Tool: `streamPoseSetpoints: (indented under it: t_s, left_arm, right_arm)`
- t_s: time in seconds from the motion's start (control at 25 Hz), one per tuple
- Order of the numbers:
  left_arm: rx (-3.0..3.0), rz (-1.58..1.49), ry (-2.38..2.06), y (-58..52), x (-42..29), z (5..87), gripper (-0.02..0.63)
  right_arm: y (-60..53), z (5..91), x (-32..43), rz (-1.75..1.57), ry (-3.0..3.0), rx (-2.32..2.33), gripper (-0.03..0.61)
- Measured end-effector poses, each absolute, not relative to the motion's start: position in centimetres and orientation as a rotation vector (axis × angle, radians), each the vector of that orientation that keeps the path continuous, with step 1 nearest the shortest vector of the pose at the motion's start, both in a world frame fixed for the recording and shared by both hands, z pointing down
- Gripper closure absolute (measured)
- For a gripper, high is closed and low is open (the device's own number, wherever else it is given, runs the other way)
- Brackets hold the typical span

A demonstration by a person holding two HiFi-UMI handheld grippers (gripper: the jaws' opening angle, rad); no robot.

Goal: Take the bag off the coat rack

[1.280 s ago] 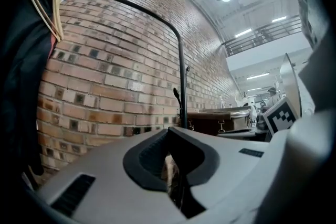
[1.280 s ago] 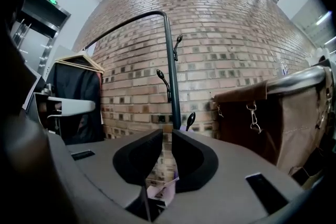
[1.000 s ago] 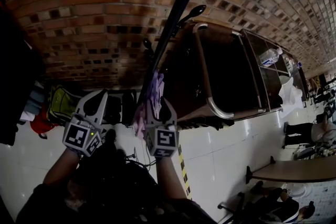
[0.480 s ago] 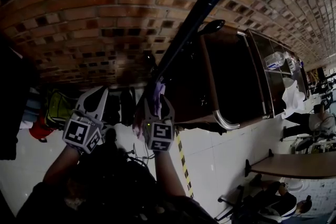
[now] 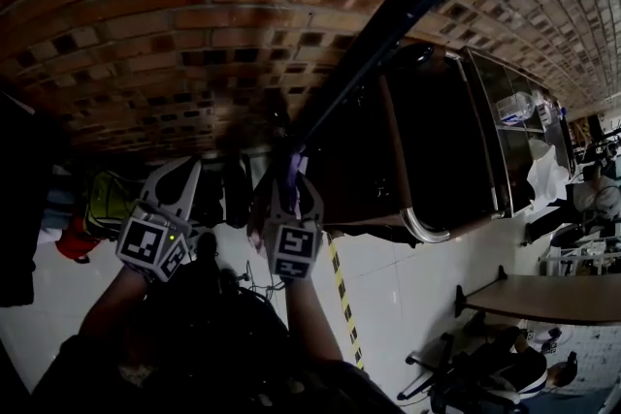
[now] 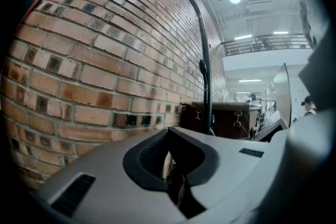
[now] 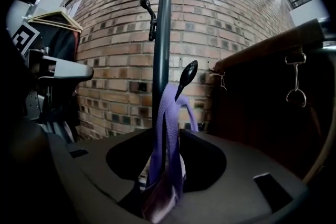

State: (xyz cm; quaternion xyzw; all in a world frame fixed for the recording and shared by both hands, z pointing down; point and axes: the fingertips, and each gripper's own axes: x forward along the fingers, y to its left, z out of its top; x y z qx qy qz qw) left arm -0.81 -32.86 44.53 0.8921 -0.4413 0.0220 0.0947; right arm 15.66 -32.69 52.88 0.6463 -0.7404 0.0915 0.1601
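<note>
The coat rack's black pole (image 5: 388,24) (image 7: 161,34) rises before a brick wall. From its black hook (image 7: 186,76) a purple bag strap (image 7: 169,128) (image 5: 291,172) hangs taut. It runs down into my right gripper (image 5: 286,194) (image 7: 163,186), whose jaws are closing and pinch the strap. The bag's body is mostly hidden below the jaws. My left gripper (image 5: 175,199) (image 6: 176,181) is just left of the right one, apart from the strap. Its jaws are shut with nothing clearly held.
A brick wall (image 5: 194,15) lies behind the rack. To its right stands a dark brown trunk-like case (image 5: 437,141) with a metal rail. Clothes hang at the left (image 7: 50,29), above a green bag (image 5: 102,199). A table (image 5: 543,296) and a seated person (image 5: 505,373) are at lower right.
The head view has tilted, so the pole now slants further right. Both grippers keep their places, and the strap stays in the right jaws. Less of the pink bag body shows.
</note>
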Motion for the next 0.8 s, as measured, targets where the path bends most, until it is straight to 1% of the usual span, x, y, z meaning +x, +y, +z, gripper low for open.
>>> streamPoseSetpoints:
  t_s: [0.28, 0.32, 0.36, 0.44, 0.8]
  left_arm:
    - [2.641, 0.069, -1.292, -32.86, -0.74, 44.89, 0.58]
    - [2.639, 0.07, -1.29, -32.86, -0.77, 44.95, 0.58]
    - [2.638, 0.071, -1.288, -32.88, -0.81, 44.98, 0.58]
    - [2.637, 0.073, -1.286, -32.91, -0.87, 45.01, 0.58]
    - [2.631, 0.087, -1.298, -33.45, -1.46, 45.26, 0.58]
  right_arm:
    - [-32.97, 52.86, 15.29, 0.235, -2.124, 1.839, 0.43]
    - [-33.07, 52.91, 15.2, 0.244, -2.13, 1.829, 0.438]
    - [-33.16, 52.96, 15.12, 0.259, -2.138, 1.816, 0.47]
    - [-33.33, 53.04, 15.05, 0.281, -2.166, 1.789, 0.5]
    - [-33.25, 52.54, 15.11, 0.284, -2.242, 1.776, 0.512]
